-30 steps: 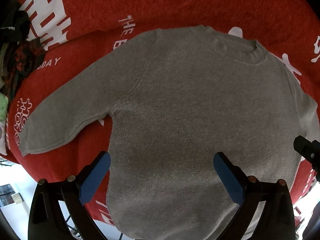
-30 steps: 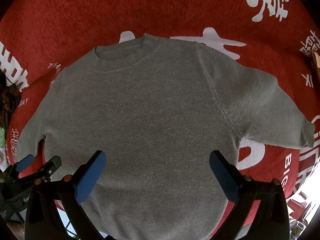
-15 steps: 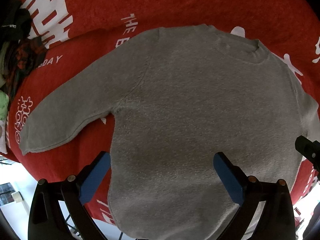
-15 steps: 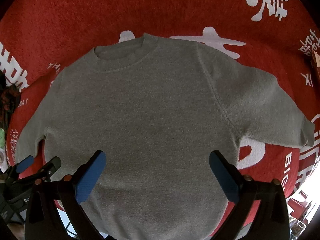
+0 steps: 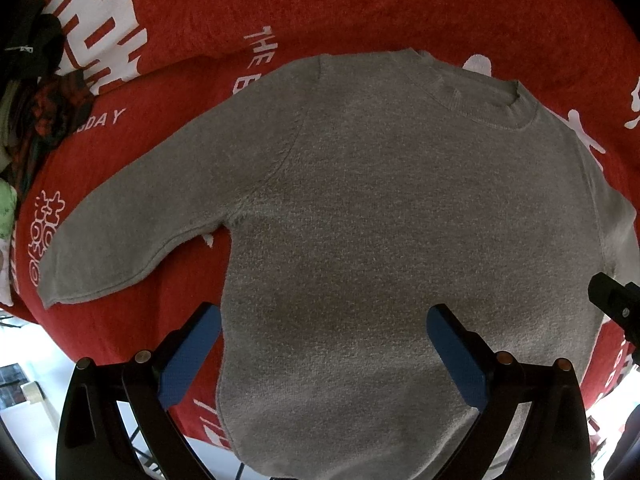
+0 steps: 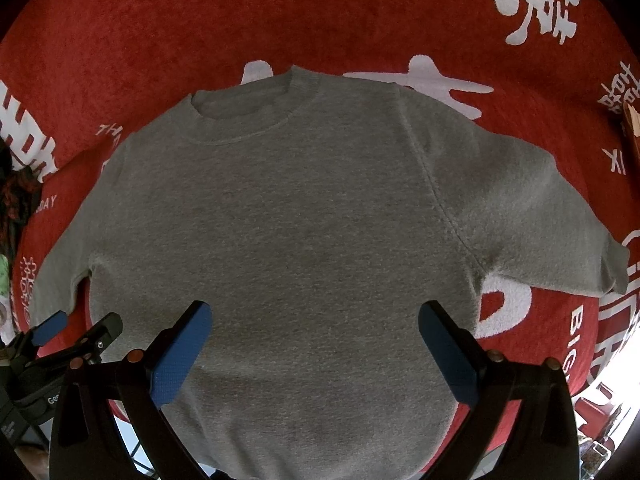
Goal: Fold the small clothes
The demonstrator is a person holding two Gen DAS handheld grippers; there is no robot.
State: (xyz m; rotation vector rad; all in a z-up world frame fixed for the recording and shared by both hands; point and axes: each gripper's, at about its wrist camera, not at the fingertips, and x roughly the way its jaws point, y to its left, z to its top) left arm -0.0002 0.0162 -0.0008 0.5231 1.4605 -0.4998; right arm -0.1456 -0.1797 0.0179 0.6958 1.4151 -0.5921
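Since nothing is yet folded, the entries below cover the first fold only.

Garment: grey sweater (image 5: 380, 216), spread flat and face up on the red blanket (image 5: 360, 8), both sleeves out to the sides.
Location: centre of the blanket, directly below both grippers; the hem hangs toward the near edge.
Orientation: collar (image 6: 248, 116) points away from the person, hem toward the person.
Long axis: collar to hem, running near to far; the sleeve-to-sleeve line crosses it left to right.
Left sleeve (image 5: 132, 232): angled outward and toward the near-left, cuff lying on white lettering.
Right sleeve (image 6: 532, 224): angled outward to the right, cuff near the blanket's right edge.
Left gripper (image 5: 324, 320): fingers spread wide, holding nothing, poised above the lower left body.
Right gripper (image 6: 316, 316): fingers spread wide, holding nothing, poised above the lower body centre.
Step in hand (judged): approach for the first fold; no fold is visible.
Method (judged): pinch a sleeve at the cuff, taking both fabric layers, and lay it across the chest, square to the long axis.
Caution (judged): the knit looks soft and thick; a shallow pinch may slip, and a dragged sleeve may pull the body askew.
Surroundings: dark and patterned clothes (image 5: 36, 104) at the far-left edge, well apart from the sweater.
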